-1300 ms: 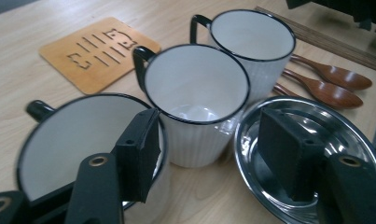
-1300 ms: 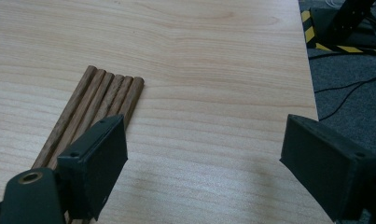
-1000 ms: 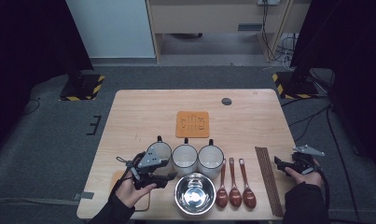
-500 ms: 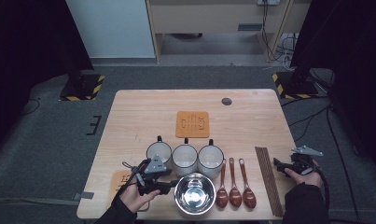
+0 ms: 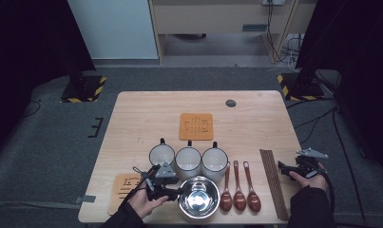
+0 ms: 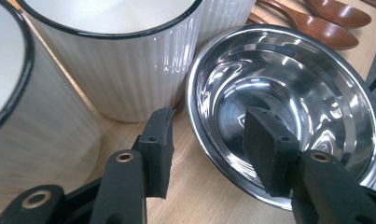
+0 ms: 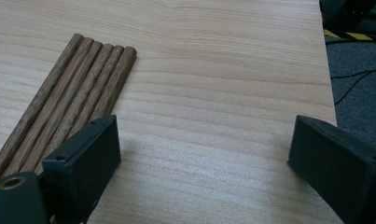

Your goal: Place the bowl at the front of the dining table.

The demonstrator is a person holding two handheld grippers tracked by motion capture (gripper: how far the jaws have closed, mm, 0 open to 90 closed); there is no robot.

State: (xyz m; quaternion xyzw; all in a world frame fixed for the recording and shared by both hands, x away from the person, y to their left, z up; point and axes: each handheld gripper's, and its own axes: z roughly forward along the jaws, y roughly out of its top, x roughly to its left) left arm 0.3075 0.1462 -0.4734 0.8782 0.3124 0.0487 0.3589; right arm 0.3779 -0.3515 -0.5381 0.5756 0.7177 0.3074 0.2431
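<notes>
High view: light wood worktop (image 5: pixel 146 114), largest thing here, w/ a small dark round hole (image 5: pixel 231 103) near its far edge. 2 orange mats: one (image 5: pixel 196 126) mid-worktop w/ pale markings on it, too small to read; the other (image 5: pixel 126 186) at the near left corner, partly under the left hand (image 5: pixel 144 202), markings likewise unreadable. 1 steel bowl (image 5: pixel 199 196) at the near edge, just in front of the mugs. 3 white ribbed mugs w/ dark rims in a row: left (image 5: pixel 161 155), middle (image 5: pixel 188 158), right (image 5: pixel 214 159); handles point away from the person. No brand or label legible on any of them. Bundle of dark wooden chopsticks (image 5: pixel 273 183) lies right of the spoons; right gripper view shows 5 stick ends. 3 brown wooden spoons (image 5: pixel 237 190) side by side betw. bowl and chopsticks, bowls toward the person.

Left gripper (image 5: pixel 172 192) sits at the bowl's left rim; in left gripper view its fingers (image 6: pixel 158 149) are apart, straddling the rim (image 6: pixel 209 154), one outside near the middle mug (image 6: pixel 129 60), one inside the bowl, not clamped. Right gripper (image 5: pixel 286 170) rests at the worktop's right edge, just beside the chopsticks; its fingers (image 7: pixel 90 154) are wide apart over bare wood, holding nothing.
</notes>
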